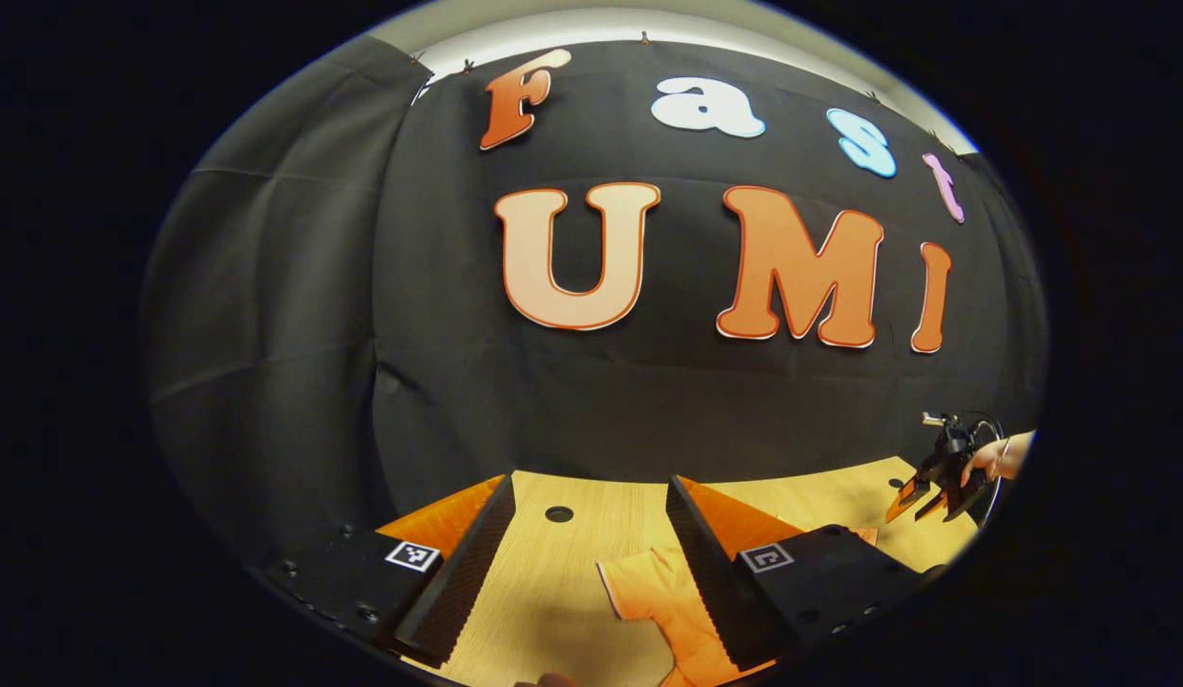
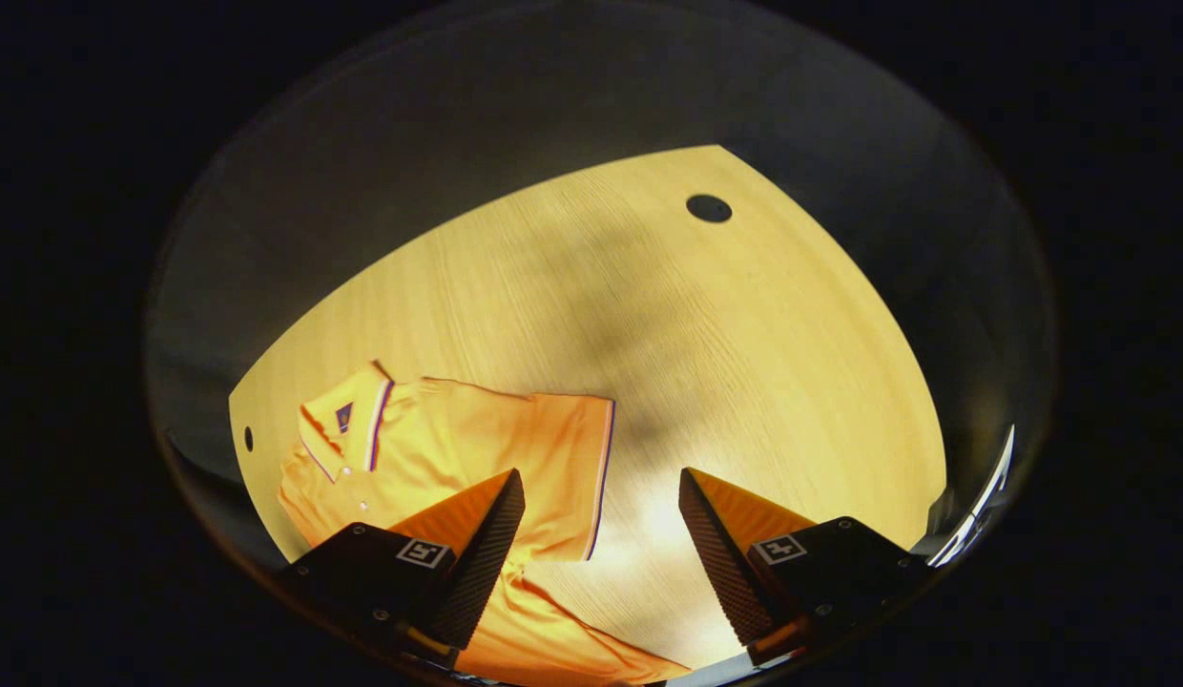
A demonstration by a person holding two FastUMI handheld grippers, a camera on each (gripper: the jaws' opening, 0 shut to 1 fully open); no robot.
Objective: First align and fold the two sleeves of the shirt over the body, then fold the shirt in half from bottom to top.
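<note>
Orange short-sleeved polo shirt (image 2: 439,448) lies flat on the light wooden table (image 2: 744,334), sleeves unfolded. Left gripper (image 1: 587,534) is spread wide, holding nothing, above a sleeve (image 1: 663,601). Right gripper (image 2: 601,534) is likewise wide apart and empty, hovering over the shirt's other sleeve (image 2: 568,477).

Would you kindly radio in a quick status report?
Left gripper open, empty. Right gripper open above the sleeve. Orange polo shirt flat on wooden table, unfolded. Nothing obstructing.
</note>
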